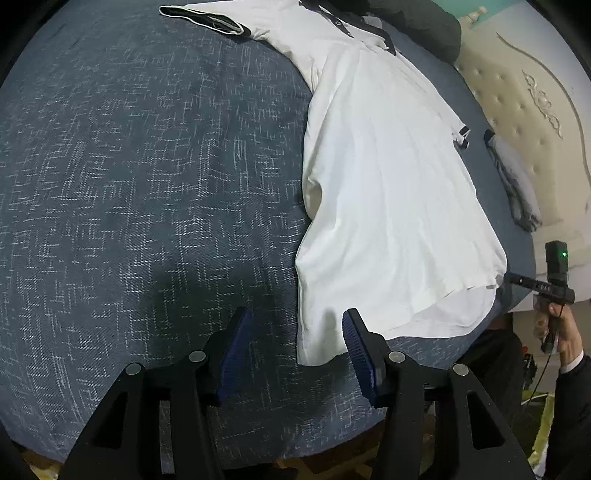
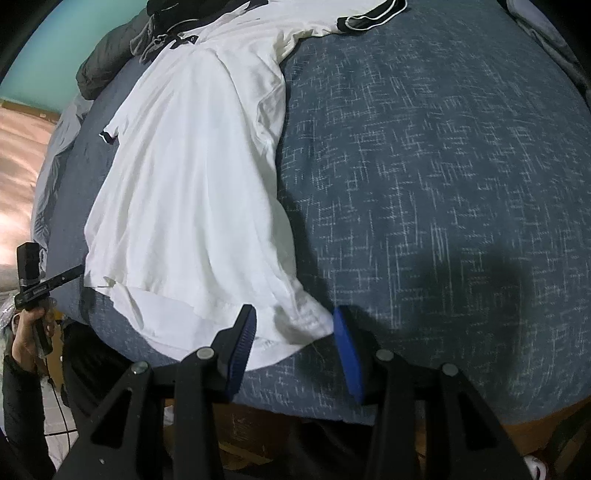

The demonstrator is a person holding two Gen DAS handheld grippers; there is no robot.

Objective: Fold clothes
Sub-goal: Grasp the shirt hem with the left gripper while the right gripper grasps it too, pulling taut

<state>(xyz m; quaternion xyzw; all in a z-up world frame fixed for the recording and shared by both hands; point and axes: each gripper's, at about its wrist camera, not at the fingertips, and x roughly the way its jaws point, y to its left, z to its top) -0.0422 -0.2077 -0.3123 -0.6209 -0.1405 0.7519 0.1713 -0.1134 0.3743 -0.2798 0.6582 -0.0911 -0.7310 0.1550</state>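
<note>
A white polo shirt (image 1: 388,177) with a dark collar and dark sleeve trim lies lengthwise on the blue-grey bedspread (image 1: 147,184). One side is folded over its body, and the other sleeve (image 1: 207,18) stretches out at the far end. My left gripper (image 1: 295,321) is open just above the bed, with the near hem corner (image 1: 314,347) lying between its blue pads. My right gripper (image 2: 293,317) is open too, and the opposite hem corner (image 2: 295,328) of the shirt (image 2: 184,184) lies between its pads. Each gripper also shows in the other's view, hand-held at the bed's edge.
A dark grey garment (image 1: 424,26) is bunched beyond the collar. A cream tufted headboard (image 1: 524,110) and a grey folded cloth (image 1: 517,184) border one side. A teal wall (image 2: 55,55) and brown floor (image 2: 18,166) lie past the other. The bed's near edge (image 2: 332,410) drops just below the fingers.
</note>
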